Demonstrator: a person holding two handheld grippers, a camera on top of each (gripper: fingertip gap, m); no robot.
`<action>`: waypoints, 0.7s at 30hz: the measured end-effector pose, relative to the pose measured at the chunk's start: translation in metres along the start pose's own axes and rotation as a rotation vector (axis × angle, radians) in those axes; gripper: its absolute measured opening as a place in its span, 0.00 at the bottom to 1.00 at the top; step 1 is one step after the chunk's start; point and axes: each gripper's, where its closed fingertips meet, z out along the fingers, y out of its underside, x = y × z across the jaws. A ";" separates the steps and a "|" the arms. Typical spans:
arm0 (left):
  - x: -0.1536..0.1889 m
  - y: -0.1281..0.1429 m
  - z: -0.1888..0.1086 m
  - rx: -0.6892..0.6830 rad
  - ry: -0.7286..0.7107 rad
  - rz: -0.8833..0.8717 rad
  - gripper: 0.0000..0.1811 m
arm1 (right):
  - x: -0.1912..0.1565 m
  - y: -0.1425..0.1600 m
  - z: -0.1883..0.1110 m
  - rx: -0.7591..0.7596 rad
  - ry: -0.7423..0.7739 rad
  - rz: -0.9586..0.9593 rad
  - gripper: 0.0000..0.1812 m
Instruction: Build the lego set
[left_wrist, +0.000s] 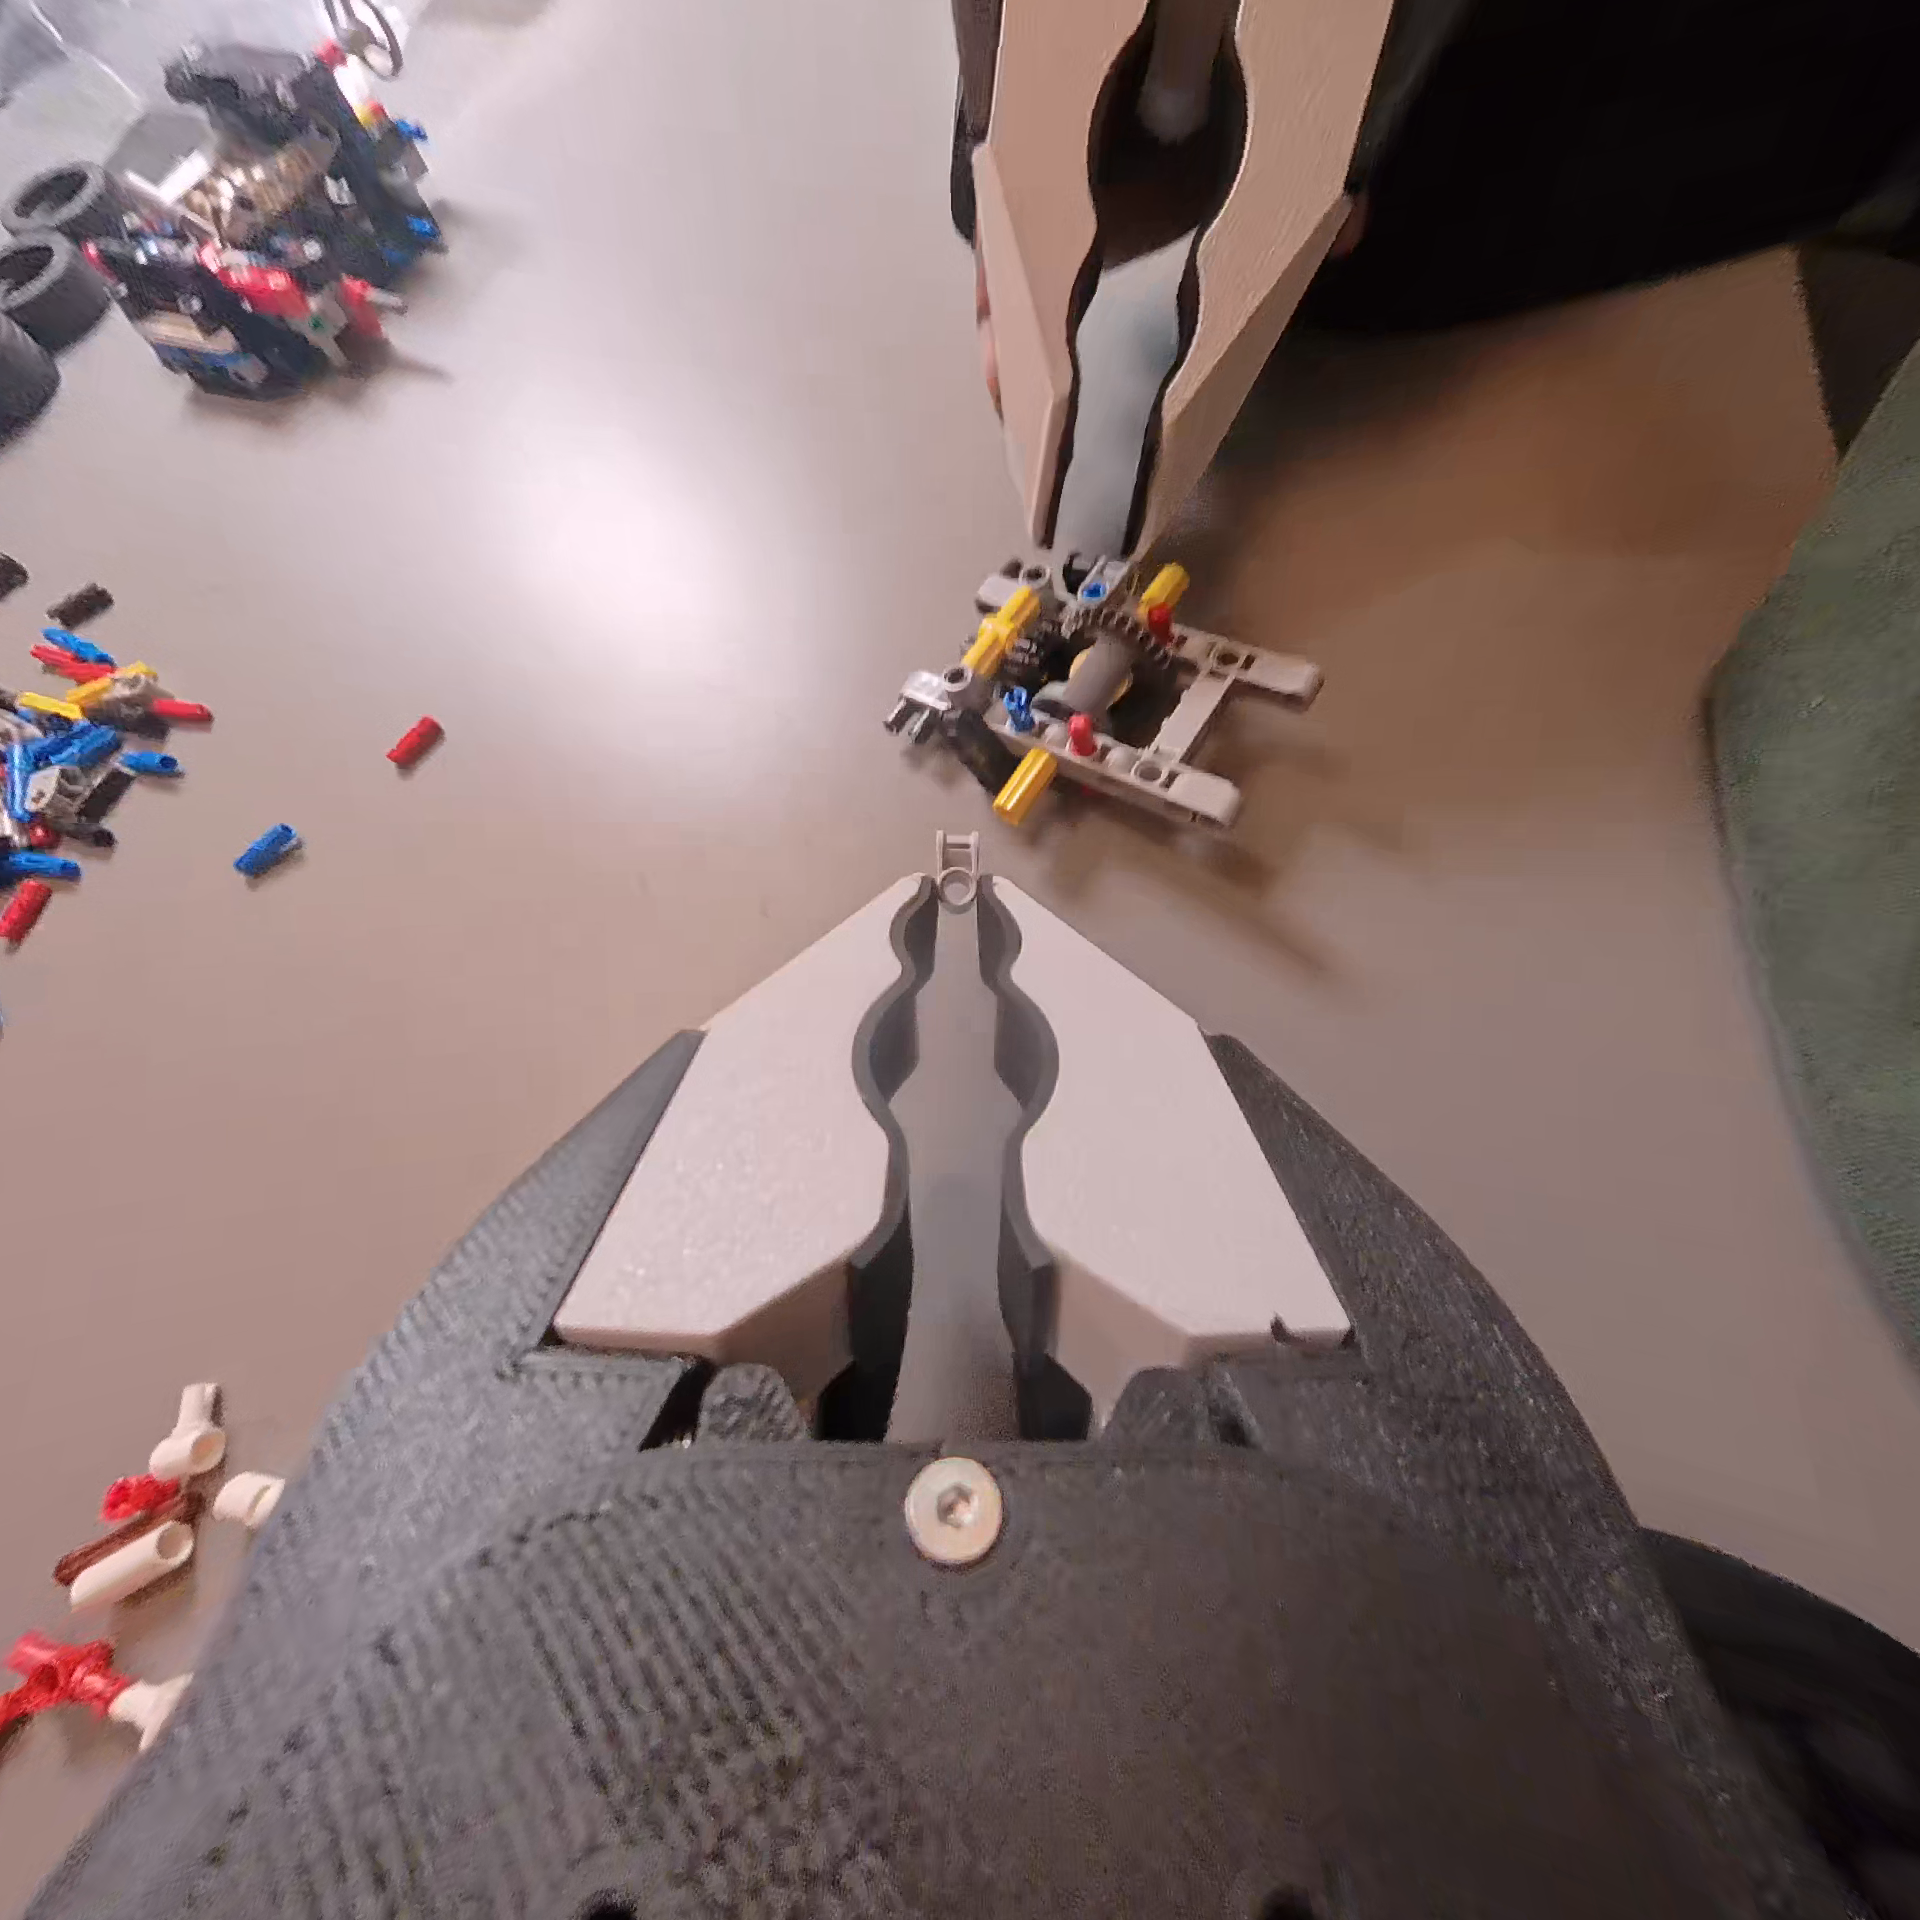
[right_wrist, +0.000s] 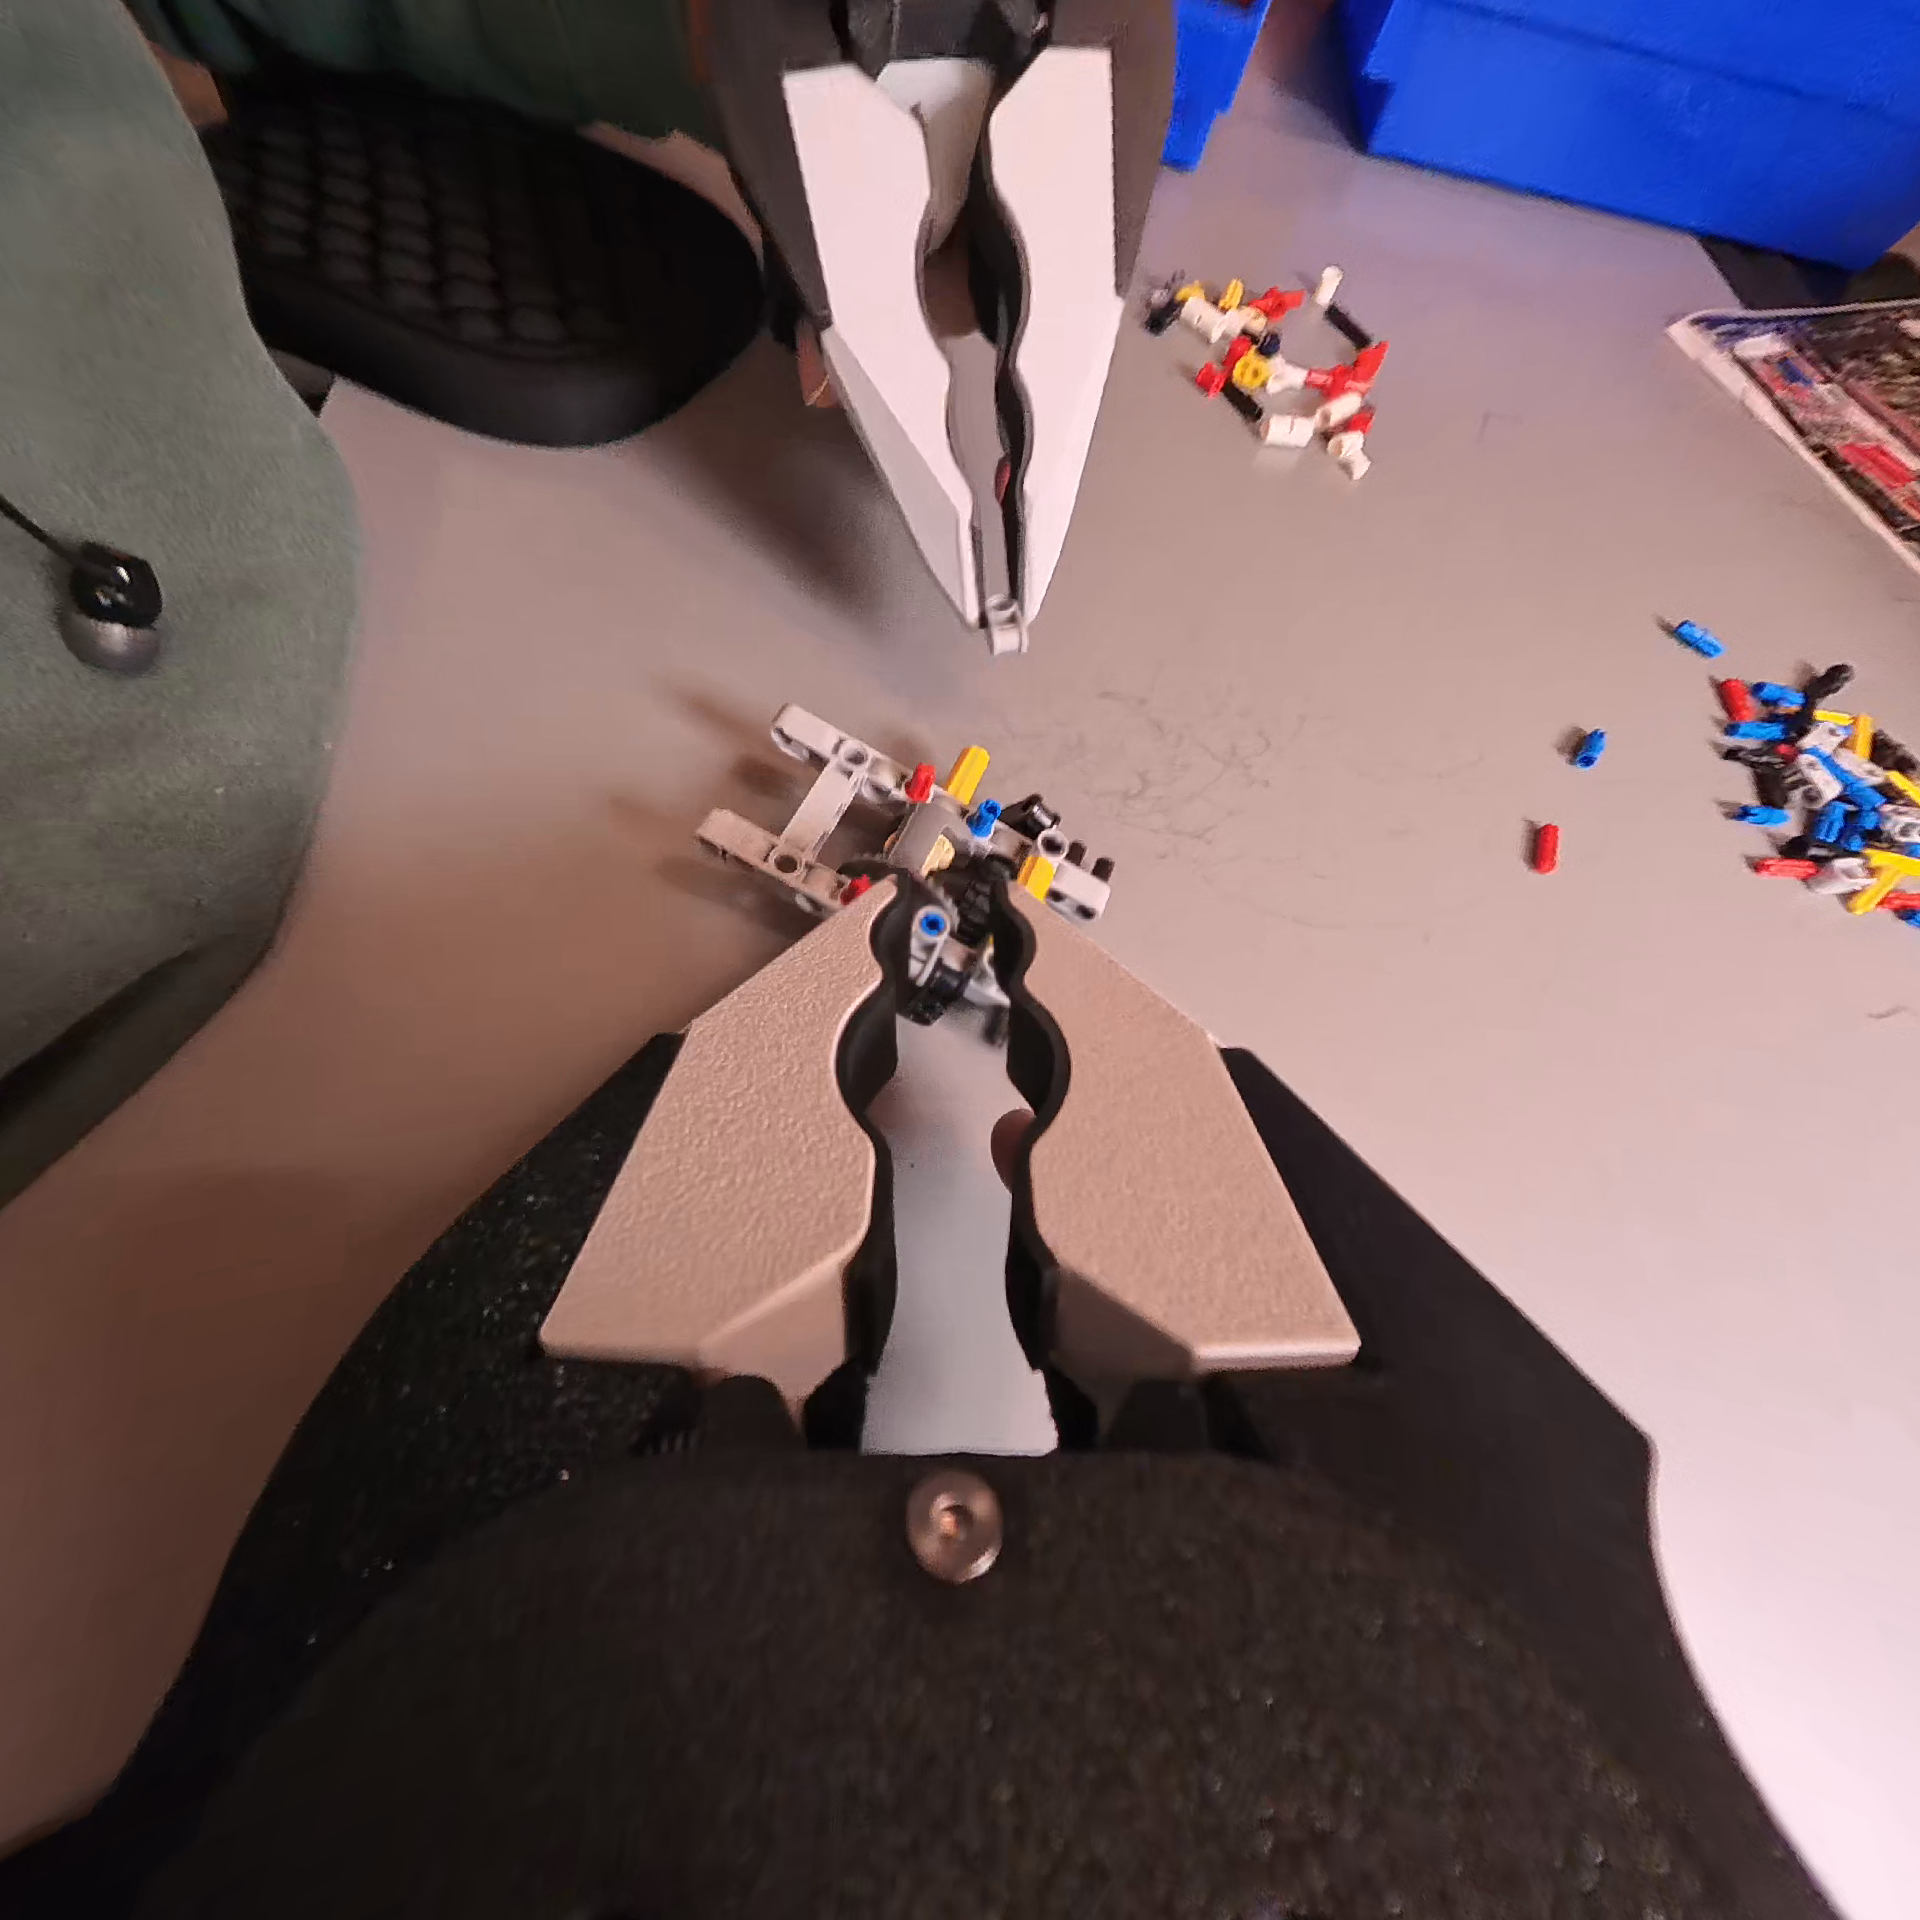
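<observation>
The left gripper (left_wrist: 958, 881), its beige fingers pinched together, carries a small light-grey plastic connector piece (left_wrist: 957, 858) at its very tips, the piece's long axis continuing the line of the fingers. Ahead of it and slightly to its right, near but not touching, lies the grey beam-framed lego sub-assembly with yellow bushes, red and blue pins and a dark gear (left_wrist: 1103, 688), flat on the desk (left_wrist: 623, 499). The right gripper (right_wrist: 951, 902) closes on the far end of that sub-assembly from the opposite side, apparently steadying it; whether it lifts that end cannot be told. The coming insertion therefore turns on the short gap between connector and frame, to be crossed along the left gripper's own axis. The smooth pale desk also carries a loose heap of blue, red, yellow and black pins (left_wrist: 73, 727), a scatter of white and red connectors (right_wrist: 1283, 369), a larger partly built model with black tyres (left_wrist: 249, 239), a printed booklet (right_wrist: 1829, 395) and blue plastic bins (right_wrist: 1621, 114).
</observation>
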 end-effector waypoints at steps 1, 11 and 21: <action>0.002 -0.007 -0.001 0.039 0.014 -0.009 0.03 | 0.001 -0.005 -0.001 0.023 0.008 0.008 0.07; 0.027 -0.055 -0.006 0.290 0.179 -0.059 0.03 | -0.010 -0.054 0.008 0.229 0.022 0.019 0.10; 0.013 -0.065 -0.009 0.370 0.142 -0.195 0.04 | 0.004 -0.062 0.003 0.263 0.159 -0.044 0.04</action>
